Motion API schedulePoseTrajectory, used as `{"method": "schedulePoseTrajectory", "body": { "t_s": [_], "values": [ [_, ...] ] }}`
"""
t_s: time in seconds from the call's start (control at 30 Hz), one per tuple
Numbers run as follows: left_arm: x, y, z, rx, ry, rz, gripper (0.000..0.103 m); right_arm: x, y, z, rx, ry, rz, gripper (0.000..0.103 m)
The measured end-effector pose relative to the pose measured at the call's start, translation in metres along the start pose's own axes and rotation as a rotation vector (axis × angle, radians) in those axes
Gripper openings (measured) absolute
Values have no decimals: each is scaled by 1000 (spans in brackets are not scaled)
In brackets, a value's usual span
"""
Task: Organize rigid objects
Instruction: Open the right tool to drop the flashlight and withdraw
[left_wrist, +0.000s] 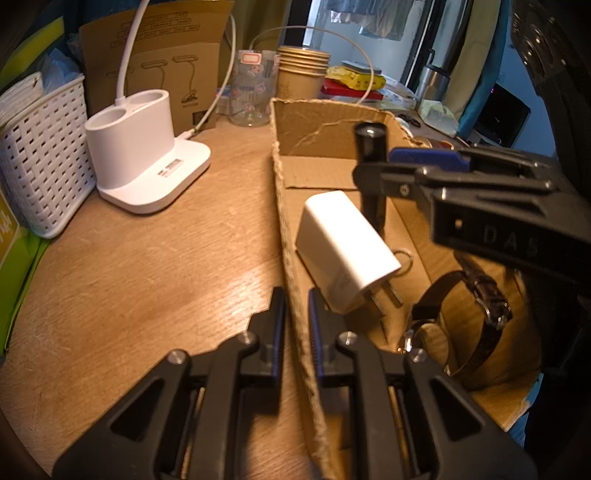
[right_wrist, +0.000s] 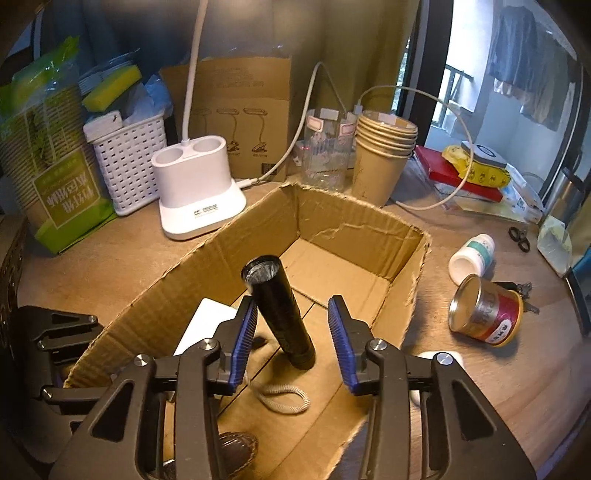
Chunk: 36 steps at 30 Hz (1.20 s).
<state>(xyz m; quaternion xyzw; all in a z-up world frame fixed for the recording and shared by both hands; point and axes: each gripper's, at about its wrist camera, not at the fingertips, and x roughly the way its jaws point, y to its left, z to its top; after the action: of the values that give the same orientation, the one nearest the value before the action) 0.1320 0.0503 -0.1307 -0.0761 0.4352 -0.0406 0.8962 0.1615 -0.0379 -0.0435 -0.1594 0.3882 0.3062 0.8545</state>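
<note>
Left hand-held gripper (left_wrist: 296, 325) pitched steeply down, clenched on the near wall of the cardboard box (left_wrist: 291, 236), one pad outside, one inside. Right hand-held gripper (right_wrist: 292, 332) also pitched down over the box interior, jaws parted, pads clear of the black flashlight (right_wrist: 279, 310) standing tilted between them on the box floor, lens toward 11 o'clock. White charger (left_wrist: 343, 247) and wristwatch (left_wrist: 476, 306) lying in the box. Tin can (right_wrist: 484, 314) on the worktop (right_wrist: 480, 369) at 3 o'clock of the box.

The white charger (right_wrist: 207, 325) is mostly hidden behind the right gripper's fingers (right_wrist: 242, 341).
</note>
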Motion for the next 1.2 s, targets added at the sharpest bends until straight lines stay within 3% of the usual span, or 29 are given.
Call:
{"method": "schedulePoseTrajectory", "body": {
  "t_s": [0.7, 1.2],
  "values": [
    [1, -1, -1, 0, 0, 0, 14, -51, -52, -7, 116, -128, -94, 53],
    [1, -1, -1, 0, 0, 0, 14, -60, -97, -30, 199, -118, -174, 53]
  ]
}}
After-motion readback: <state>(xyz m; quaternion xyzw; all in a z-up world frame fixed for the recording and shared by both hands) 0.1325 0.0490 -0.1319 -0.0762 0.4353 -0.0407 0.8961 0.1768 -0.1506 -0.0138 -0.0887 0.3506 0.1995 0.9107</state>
